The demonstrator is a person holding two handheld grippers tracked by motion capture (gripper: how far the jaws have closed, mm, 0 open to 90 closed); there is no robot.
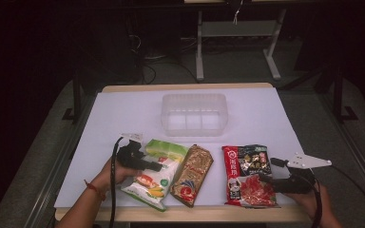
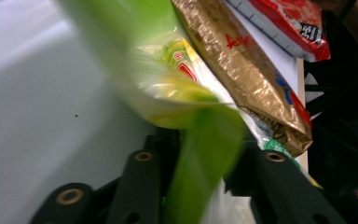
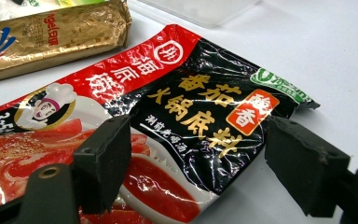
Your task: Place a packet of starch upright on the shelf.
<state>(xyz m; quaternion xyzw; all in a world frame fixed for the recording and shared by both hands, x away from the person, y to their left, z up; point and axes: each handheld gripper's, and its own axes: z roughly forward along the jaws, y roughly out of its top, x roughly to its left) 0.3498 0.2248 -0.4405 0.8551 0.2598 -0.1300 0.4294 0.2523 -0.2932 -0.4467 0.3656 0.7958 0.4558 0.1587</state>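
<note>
The left gripper (image 1: 156, 166) is pinching the near edge of the green-and-white crinkly plastic snack bag (image 1: 156, 176), which is lying at the front left of the white table (image 1: 123, 114) — in the left gripper view a blurred green fold (image 2: 200, 154) is standing between the jaws, and they seem to be pressing on it, though the blur is leaving that a little unsure. The bag is looking light, soft and slippery; a hold on the flat sealed edge is likely to be kinder than squeezing its puffed middle. Just beside it the gold foil packet (image 1: 192, 175) is resting at a slant.

The right gripper (image 1: 264, 180) is hovering with jaws wide over the near part of the red-and-black glossy sauce pouch (image 3: 177, 121) — limp and slick, best taken by a corner or seam. Farther back, the clear plastic tub (image 1: 194, 114) is sitting well apart.
</note>
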